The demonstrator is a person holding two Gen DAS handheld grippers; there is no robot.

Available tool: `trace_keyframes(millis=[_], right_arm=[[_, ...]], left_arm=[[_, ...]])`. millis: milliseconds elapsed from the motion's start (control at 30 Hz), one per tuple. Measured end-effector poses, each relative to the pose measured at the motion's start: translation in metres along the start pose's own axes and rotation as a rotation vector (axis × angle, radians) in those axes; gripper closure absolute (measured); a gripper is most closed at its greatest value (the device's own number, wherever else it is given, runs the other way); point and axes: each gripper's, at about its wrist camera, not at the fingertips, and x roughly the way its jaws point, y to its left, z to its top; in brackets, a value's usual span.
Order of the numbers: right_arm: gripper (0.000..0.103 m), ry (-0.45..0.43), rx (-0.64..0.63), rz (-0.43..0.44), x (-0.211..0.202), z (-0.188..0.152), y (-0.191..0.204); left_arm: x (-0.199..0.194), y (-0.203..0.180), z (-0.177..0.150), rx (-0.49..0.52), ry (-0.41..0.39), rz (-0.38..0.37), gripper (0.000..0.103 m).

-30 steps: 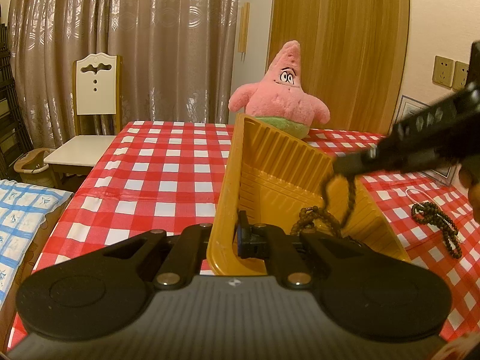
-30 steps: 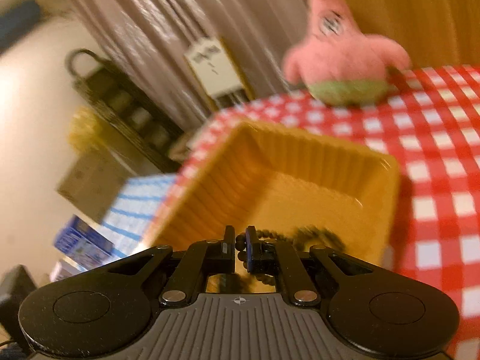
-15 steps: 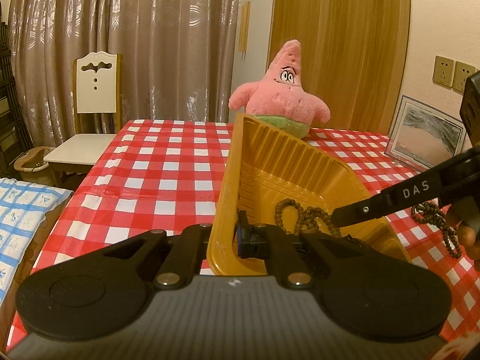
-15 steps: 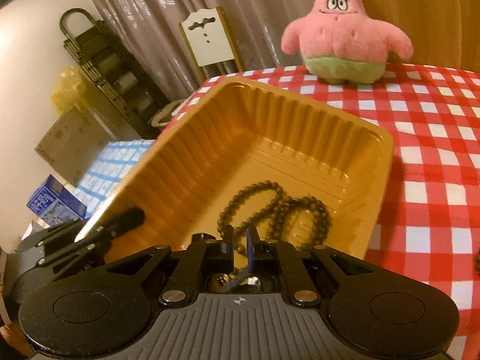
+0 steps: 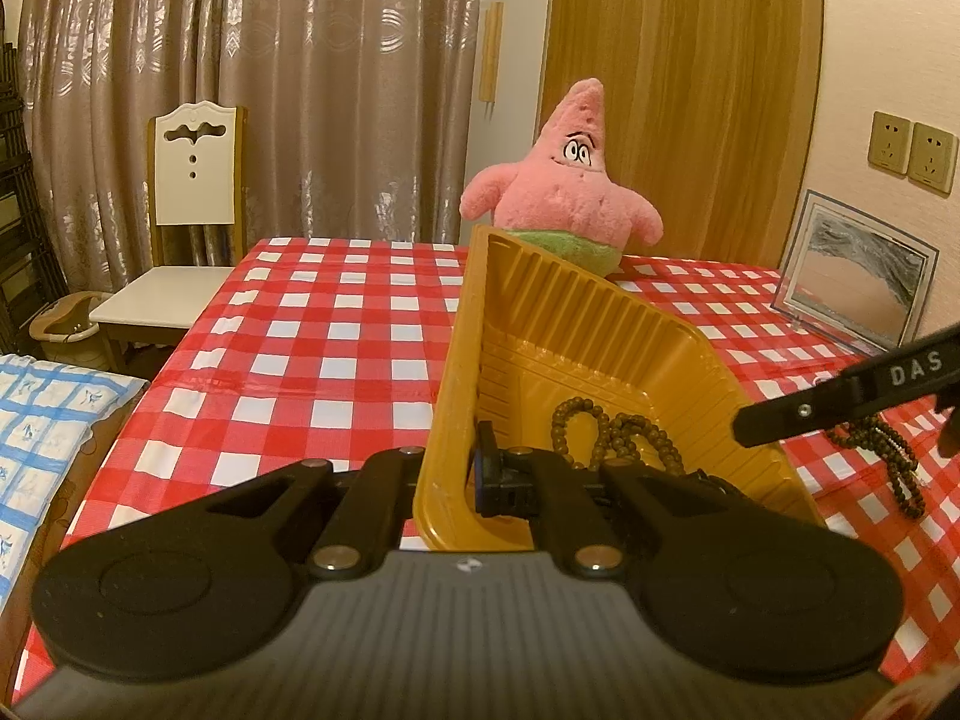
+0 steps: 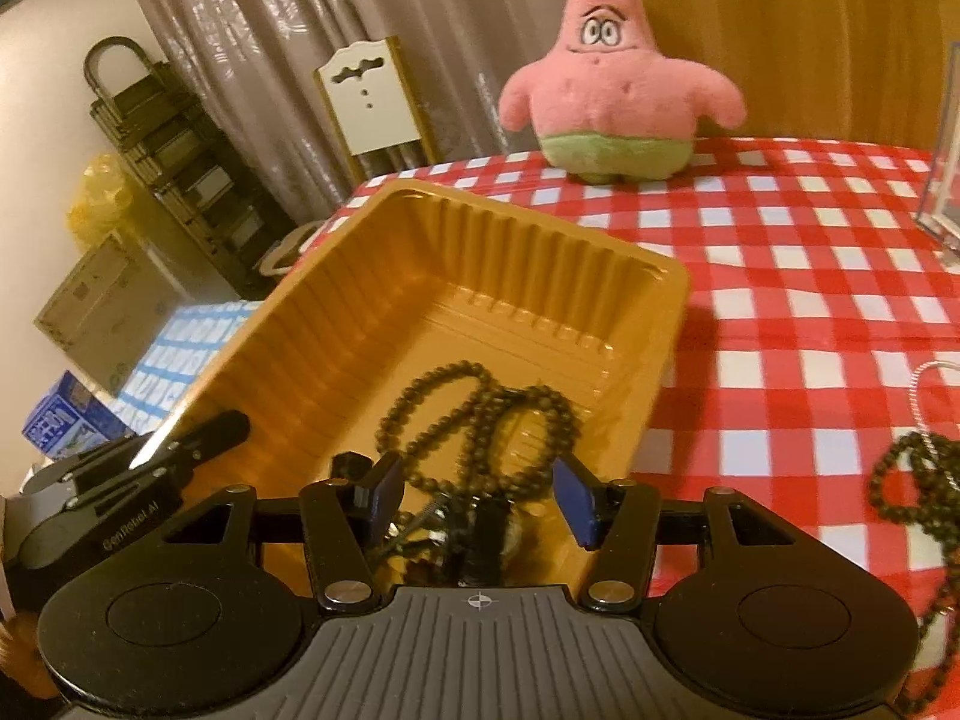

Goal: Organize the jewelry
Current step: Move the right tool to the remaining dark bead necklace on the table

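L gripper (image 5: 474, 474) is clamped shut on the near-left wall of the yellow tray (image 5: 606, 324), one pad inside and the other outside the rim, w/ the tray tipped up on that side so its open face leans toward the R. R gripper (image 6: 477, 498) hangs over the tray's near edge; its jaws are opening, blue pads (image 6: 573, 495) apart and pressing on nothing. The bead necklace (image 6: 480, 414) lies loose on the tray floor just ahead of and below those pads, coiled in a few loops, not touching either pad as far as I can tell. From the L view the same beads sit just R of the clamped pad, inside the tray. A 2nd bead strand (image 6: 918, 480) lies on the red-checked tablecloth (image 6: 798, 276) to the R of the R gripper, outside the tray. Pink star plush (image 6: 618, 72) stands past the tray's far end, well ahead of both tools. Framed picture (image 5: 858, 276) far R.
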Motion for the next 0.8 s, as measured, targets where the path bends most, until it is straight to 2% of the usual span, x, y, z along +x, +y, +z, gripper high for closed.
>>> trace_keyframes(millis=[367,633,800], right_arm=[[0.046,-0.021,0.031,-0.092,-0.037,-0.024,-0.021],[0.046,-0.009,0.107,-0.255,-0.073,-0.065,-0.076],[0.046,-0.018,0.157,-0.352,-0.096,-0.078,-0.113]], left_arm=[[0.000,0.002,0.000,-0.003,0.003,0.004,0.098],[0.001,0.002,0.001,-0.004,0.005,0.006,0.098],[0.001,0.002,0.001,-0.002,0.007,0.006,0.098]])
